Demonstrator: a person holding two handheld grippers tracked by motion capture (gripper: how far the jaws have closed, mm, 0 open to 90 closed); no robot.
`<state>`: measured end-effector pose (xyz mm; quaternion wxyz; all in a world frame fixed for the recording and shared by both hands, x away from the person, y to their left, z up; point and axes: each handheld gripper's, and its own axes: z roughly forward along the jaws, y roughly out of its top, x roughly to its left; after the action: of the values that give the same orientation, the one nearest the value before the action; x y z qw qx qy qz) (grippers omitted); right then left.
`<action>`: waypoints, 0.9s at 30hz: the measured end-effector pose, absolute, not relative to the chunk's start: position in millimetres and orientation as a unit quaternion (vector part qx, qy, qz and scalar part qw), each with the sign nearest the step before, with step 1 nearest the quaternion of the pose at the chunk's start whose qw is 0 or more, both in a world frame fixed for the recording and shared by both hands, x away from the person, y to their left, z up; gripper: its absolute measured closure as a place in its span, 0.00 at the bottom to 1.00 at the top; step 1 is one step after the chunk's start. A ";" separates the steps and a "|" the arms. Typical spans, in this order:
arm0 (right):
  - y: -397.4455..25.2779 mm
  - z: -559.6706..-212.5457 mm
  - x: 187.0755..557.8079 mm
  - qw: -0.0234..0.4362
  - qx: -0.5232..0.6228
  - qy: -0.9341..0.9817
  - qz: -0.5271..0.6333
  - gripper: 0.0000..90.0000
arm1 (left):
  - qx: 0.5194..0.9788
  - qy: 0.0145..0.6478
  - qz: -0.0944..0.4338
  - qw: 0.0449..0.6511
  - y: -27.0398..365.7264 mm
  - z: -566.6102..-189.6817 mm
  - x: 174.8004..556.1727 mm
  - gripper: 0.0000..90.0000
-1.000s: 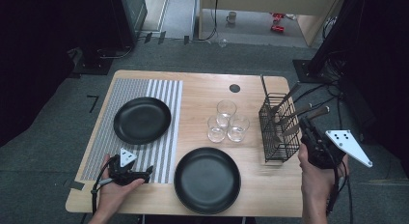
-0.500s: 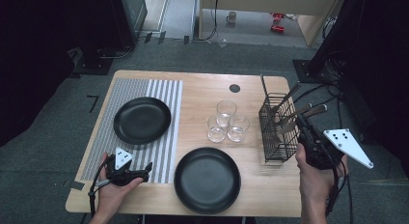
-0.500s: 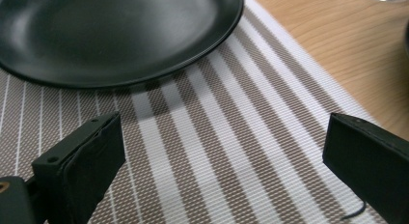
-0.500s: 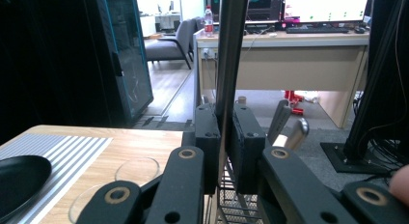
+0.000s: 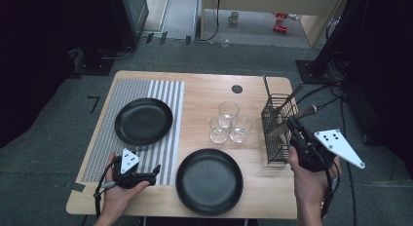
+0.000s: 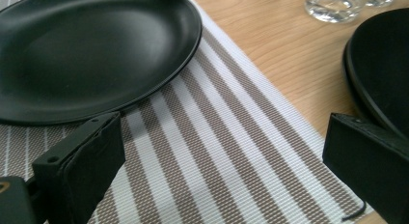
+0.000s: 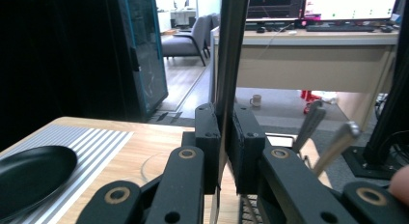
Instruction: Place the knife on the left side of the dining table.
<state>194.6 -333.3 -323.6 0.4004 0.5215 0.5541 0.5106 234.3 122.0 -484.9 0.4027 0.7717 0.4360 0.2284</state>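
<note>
The right gripper is squeezed tight on a thin flat utensil handle, which stands straight up between its jaws. It is held right beside the black wire rack at the right end of the wooden table. More handles stick out of that rack. The left gripper rests low over the striped mat, its jaws wide apart and holding nothing. A black plate lies on the mat just ahead, another black plate sits near it, and three glasses stand together in the middle.
</note>
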 end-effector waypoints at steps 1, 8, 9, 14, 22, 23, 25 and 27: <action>-331.2 -323.8 195.1 0.400 0.520 0.554 0.512 0.93 | 0.773 0.434 0.227 0.403 120.4 -484.1 234.3 0.01; -315.8 -324.2 196.4 0.388 0.510 0.564 0.520 0.93 | 0.777 0.413 0.220 0.421 105.5 -476.8 234.3 0.02; -315.8 -324.2 196.4 0.388 0.510 0.564 0.520 0.93 | 0.777 0.413 0.220 0.421 105.5 -476.8 234.3 0.02; -305.6 -325.5 199.0 0.380 0.502 0.575 0.522 0.93 | 0.781 0.399 0.218 0.429 95.8 -470.4 233.5 0.02; -294.7 -326.8 198.1 0.370 0.494 0.584 0.527 0.93 | 0.781 0.387 0.215 0.441 86.0 -463.8 233.4 0.02; -293.3 -327.0 197.8 0.368 0.493 0.585 0.528 0.93 | 0.780 0.385 0.214 0.443 84.7 -462.7 233.4 0.02; -290.5 -327.6 197.5 0.367 0.491 0.588 0.528 0.93 | 0.780 0.382 0.213 0.448 82.1 -460.4 233.6 0.02; -287.9 -327.8 197.1 0.364 0.489 0.590 0.529 0.93 | 0.778 0.379 0.209 0.455 79.4 -458.1 233.6 0.02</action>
<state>197.1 -287.9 -327.8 0.3639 0.4893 0.5902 0.5290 233.6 79.4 -458.1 0.4555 0.7781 0.3786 0.2092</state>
